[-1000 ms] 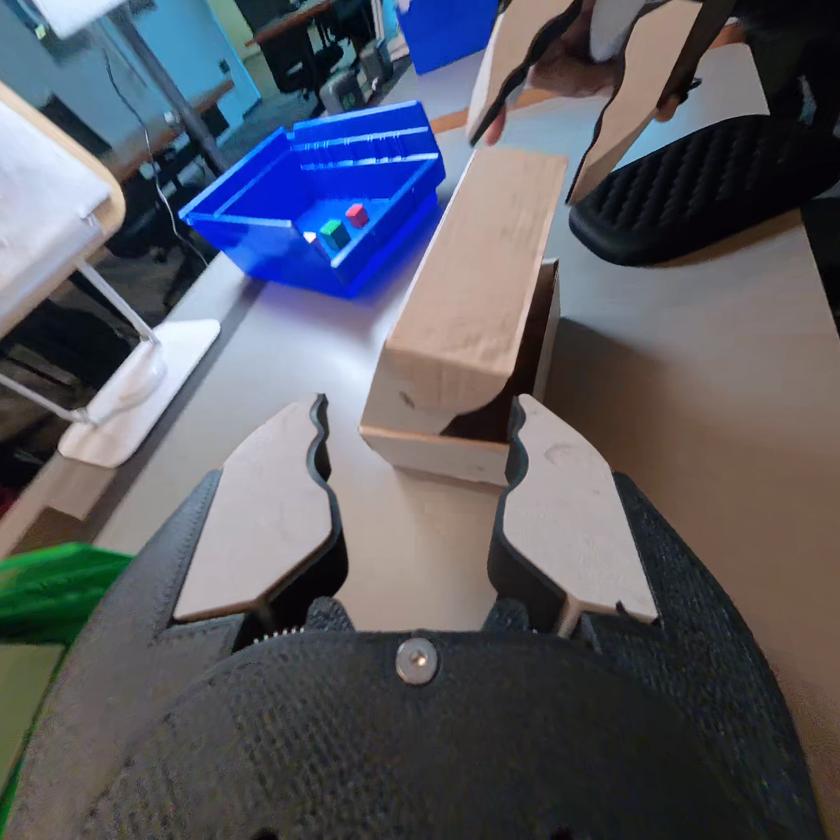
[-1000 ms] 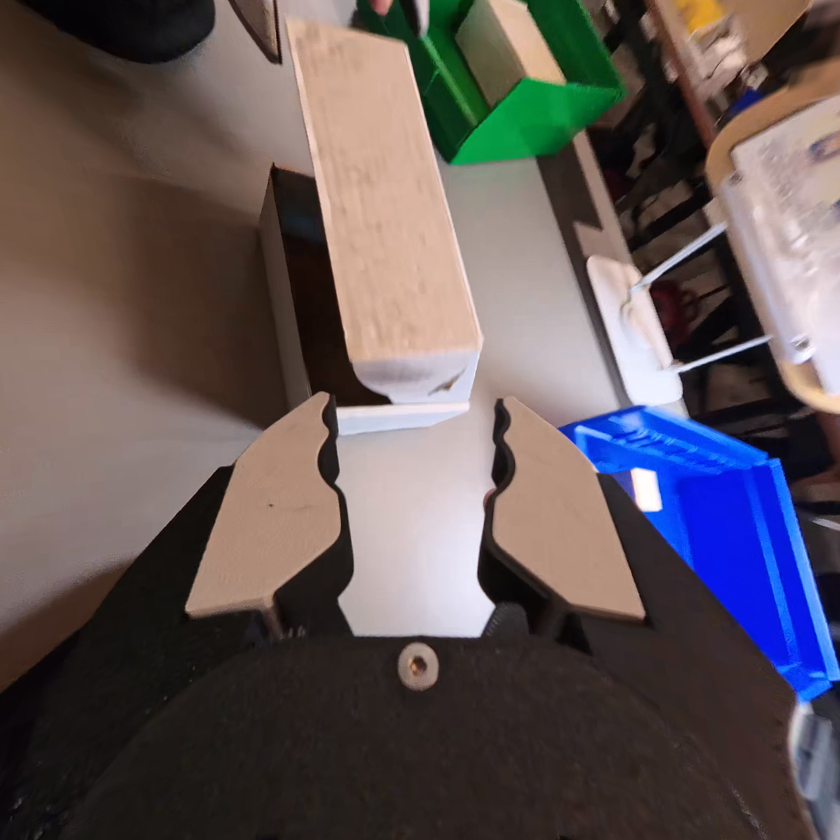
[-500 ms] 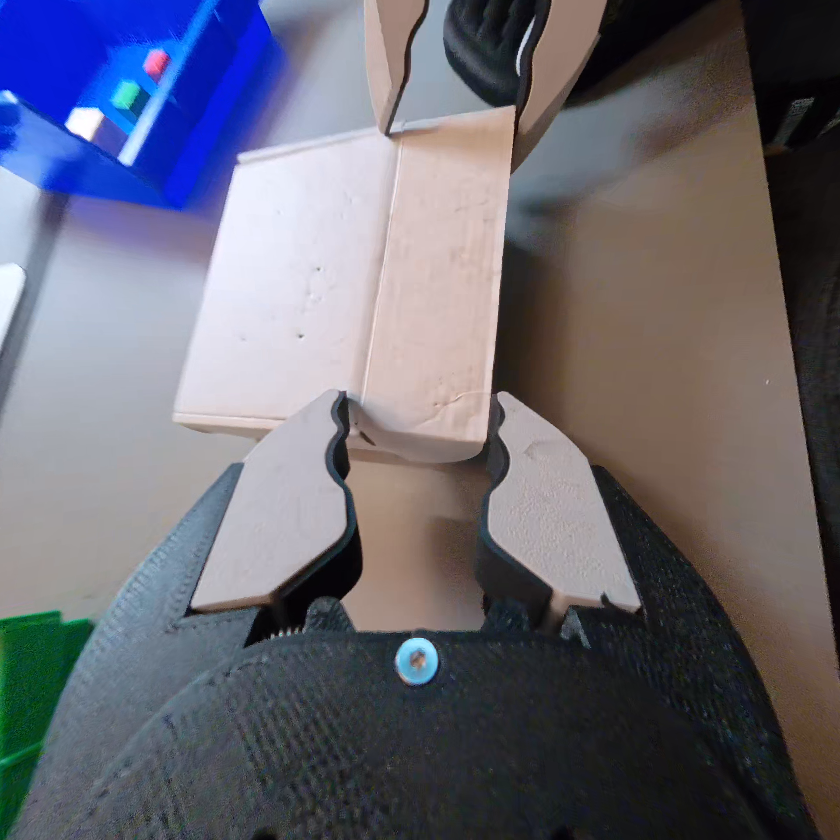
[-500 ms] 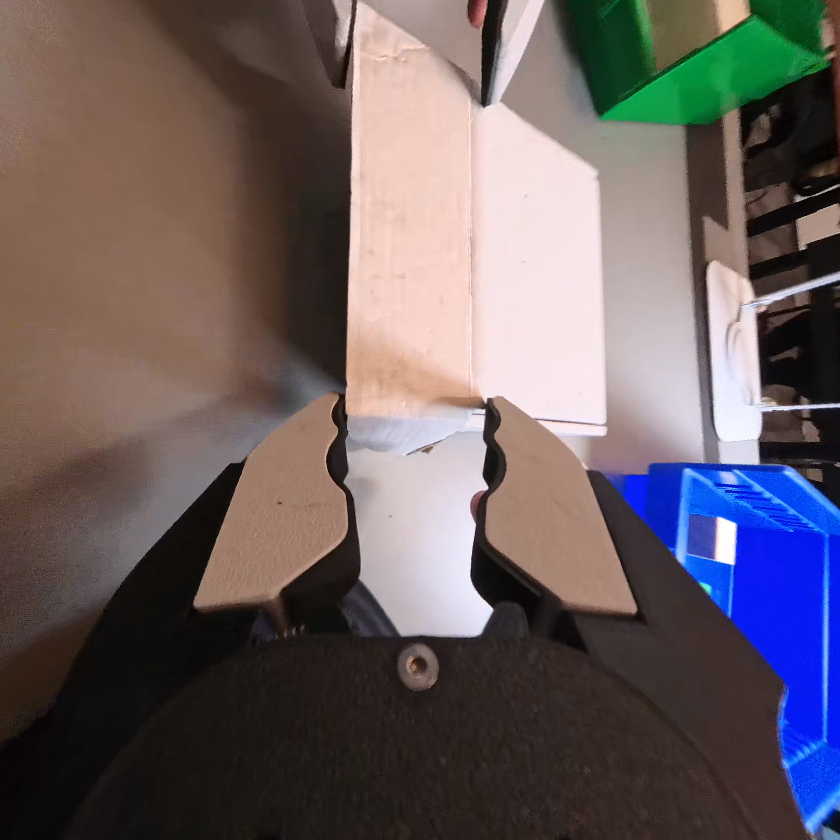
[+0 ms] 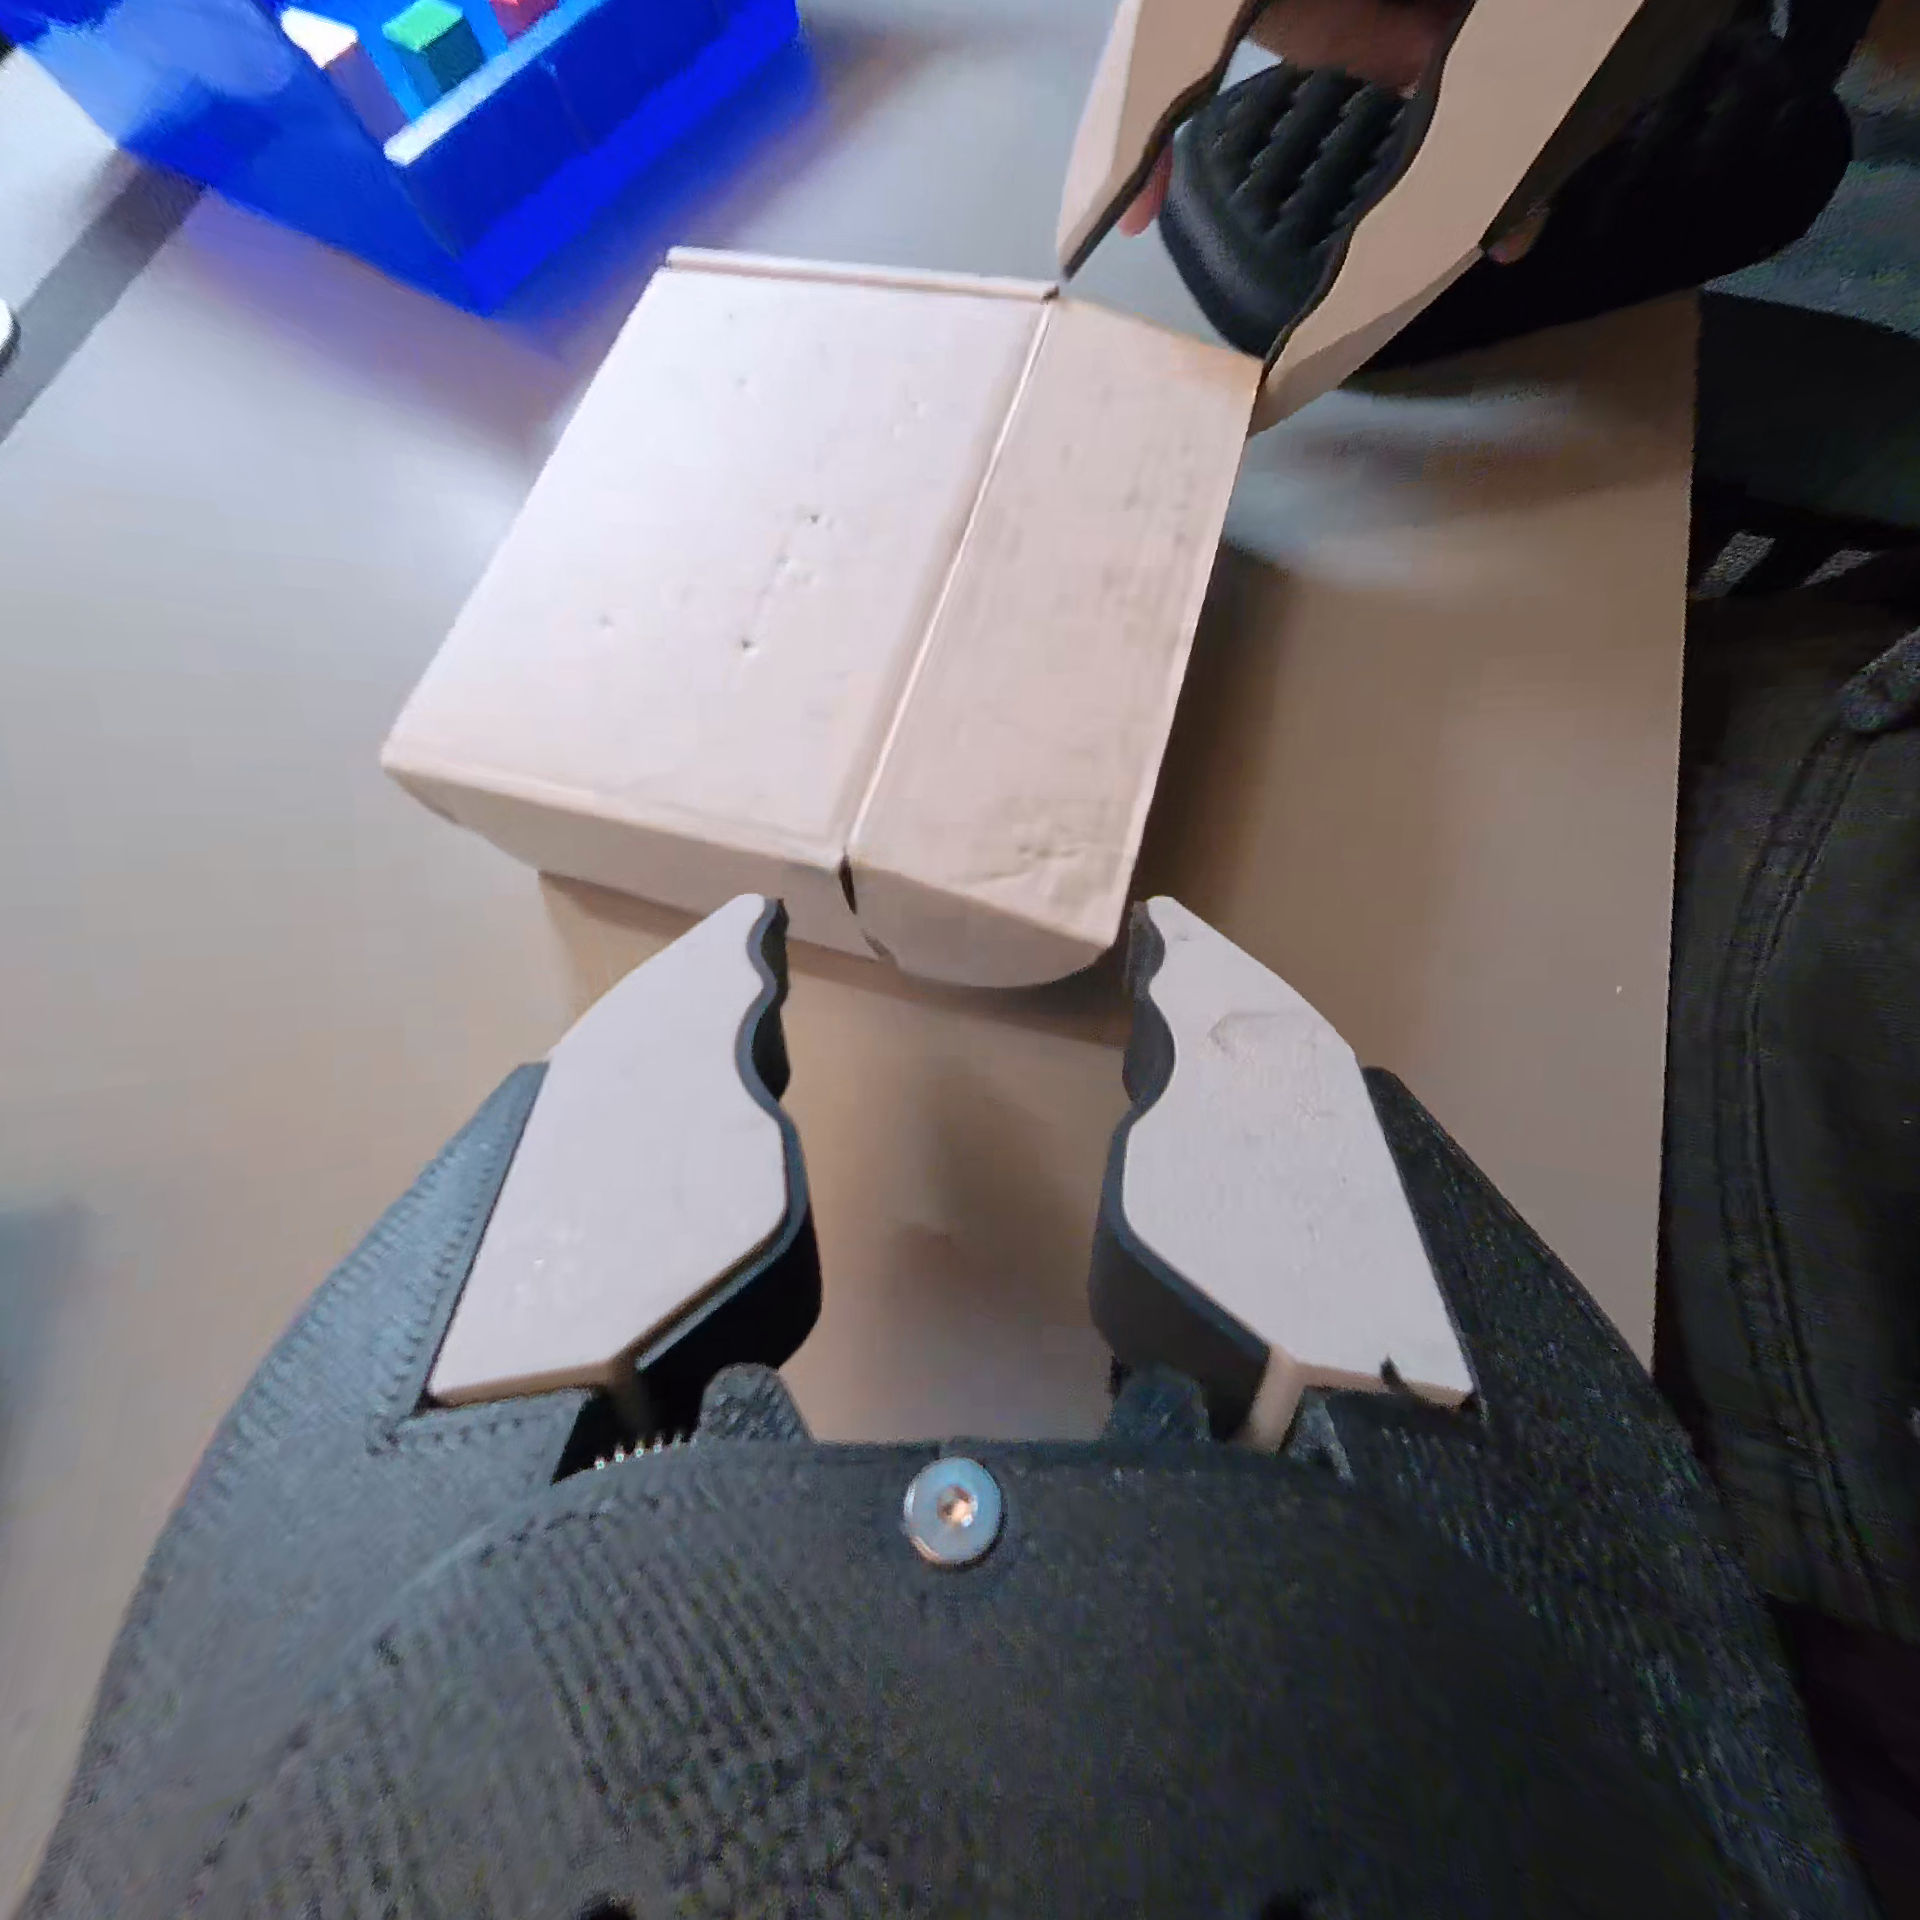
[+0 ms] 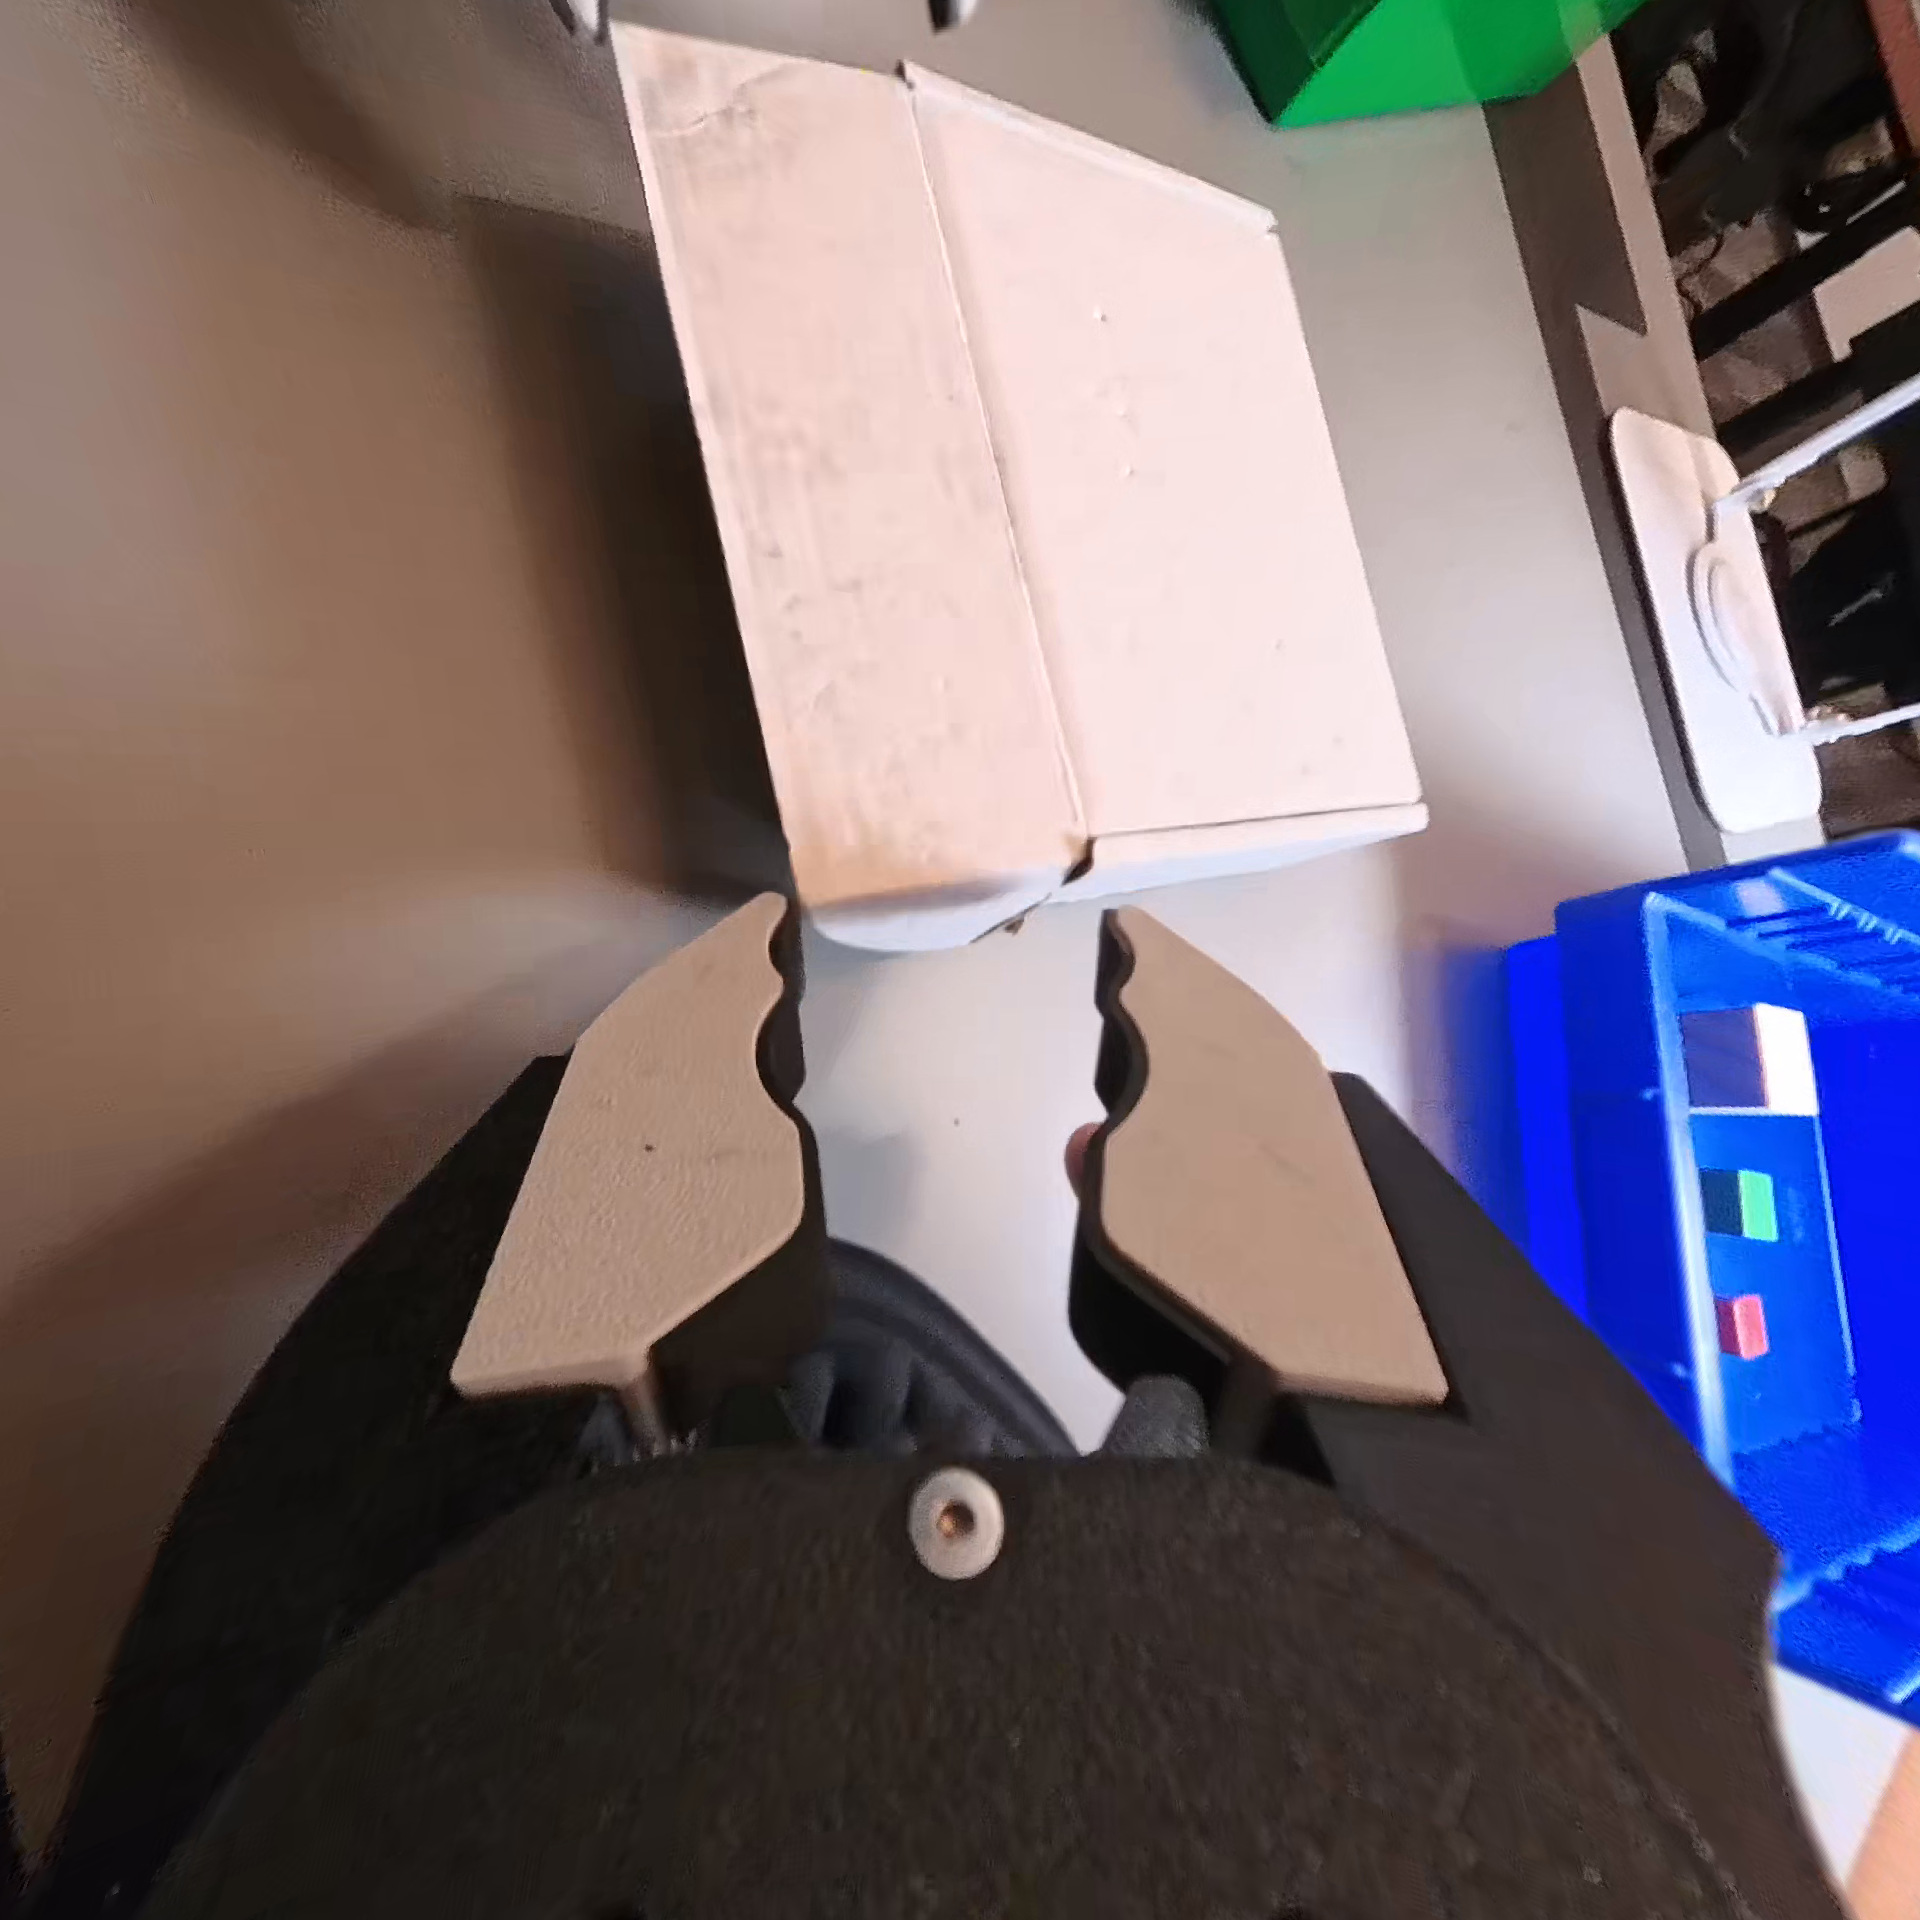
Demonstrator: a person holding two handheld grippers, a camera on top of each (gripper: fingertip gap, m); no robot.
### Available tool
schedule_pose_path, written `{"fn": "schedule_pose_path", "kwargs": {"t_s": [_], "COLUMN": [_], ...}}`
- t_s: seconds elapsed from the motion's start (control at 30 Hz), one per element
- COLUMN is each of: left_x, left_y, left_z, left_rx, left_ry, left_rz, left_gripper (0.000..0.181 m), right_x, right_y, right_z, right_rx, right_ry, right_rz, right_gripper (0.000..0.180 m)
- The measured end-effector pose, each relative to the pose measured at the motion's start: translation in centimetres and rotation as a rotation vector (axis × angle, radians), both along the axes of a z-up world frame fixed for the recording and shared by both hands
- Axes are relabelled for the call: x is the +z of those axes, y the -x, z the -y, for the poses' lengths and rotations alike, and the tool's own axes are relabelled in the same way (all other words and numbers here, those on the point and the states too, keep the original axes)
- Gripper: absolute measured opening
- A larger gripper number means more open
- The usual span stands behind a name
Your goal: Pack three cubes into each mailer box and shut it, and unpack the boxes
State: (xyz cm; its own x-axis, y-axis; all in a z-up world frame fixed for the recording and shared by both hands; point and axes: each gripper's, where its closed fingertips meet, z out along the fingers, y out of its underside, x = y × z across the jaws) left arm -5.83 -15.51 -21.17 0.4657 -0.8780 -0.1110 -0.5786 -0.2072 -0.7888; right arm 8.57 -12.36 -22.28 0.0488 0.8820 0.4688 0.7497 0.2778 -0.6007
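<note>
A brown cardboard mailer box [image 5: 748, 582] lies on the table with its lid down and the lid's front flap [image 5: 1039, 644] sticking out flat past the box. My left gripper [image 5: 956, 925] is open, its fingers on either side of the flap's near rounded end. My right gripper [image 6: 948, 925] is open at the flap's other end [image 6: 862, 499] and also shows in the left wrist view [image 5: 1164, 332]. A white cube [image 6: 1782, 1060], a green cube [image 6: 1745, 1205] and a red cube [image 6: 1740, 1325] lie in a blue bin [image 6: 1849, 1455]. What is inside the box is hidden.
The blue bin [image 5: 499, 187] stands beyond the box on the left. A green bin [image 6: 1403, 62] stands at the table's other end. A white lamp base [image 6: 1704, 623] sits by the far table edge. A person's dark trouser leg [image 5: 1787, 1039] is at the near edge. About 15 cm separates my left fingertips from my right. The right tips stand about 30 cm off the green cube [image 6: 1745, 1205].
The lid has swung down from standing up over the open box to lying on it. Both grippers came down with it, one at each end of the flap.
</note>
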Motion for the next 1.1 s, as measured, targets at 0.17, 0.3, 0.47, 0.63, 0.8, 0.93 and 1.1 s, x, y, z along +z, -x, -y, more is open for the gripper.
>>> {"fn": "schedule_pose_path", "kwargs": {"t_s": [0.17, 0.3, 0.47, 0.63, 0.8, 0.93, 1.1], "left_x": [-1.5, -2.5, -2.7, -2.2, -2.7, -2.4, -1.0], "left_y": [0.1, -0.6, -0.7, -1.1, -1.0, -0.6, 0.0], "left_z": [1.3, 1.2, 0.9, 1.2, 1.1, 0.9, 1.8], "left_rx": [0.027, 0.021, 0.044, 0.048, 0.039, 0.026, -0.03], "left_ry": [0.05, 0.099, 0.076, 0.161, 0.192, 0.178, 0.281], "left_rz": [-0.032, -0.06, -0.111, -0.028, -0.011, -0.008, 0.089], "left_gripper": [0.047, 0.045, 0.034, 0.029, 0.029, 0.041, 0.048], "right_x": [-0.8, -1.5, -1.4, -0.9, -1.6, -1.7, -0.5], "right_y": [-0.4, 0.4, 0.5, 0.8, 0.9, 0.9, 0.3], "right_z": [0.7, 1.0, 0.7, 1.2, 1.0, 1.7, 1.9], "right_rx": [-0.057, -0.078, -0.122, -0.137, -0.116, -0.068, -0.032], "right_ry": [0.026, 0.094, 0.117, 0.267, 0.259, 0.311, 0.513], "right_rz": [-0.012, -0.023, -0.033, -0.109, -0.083, -0.06, -0.128], "right_gripper": [0.045, 0.037, 0.028, 0.023, 0.028, 0.04, 0.051]}}
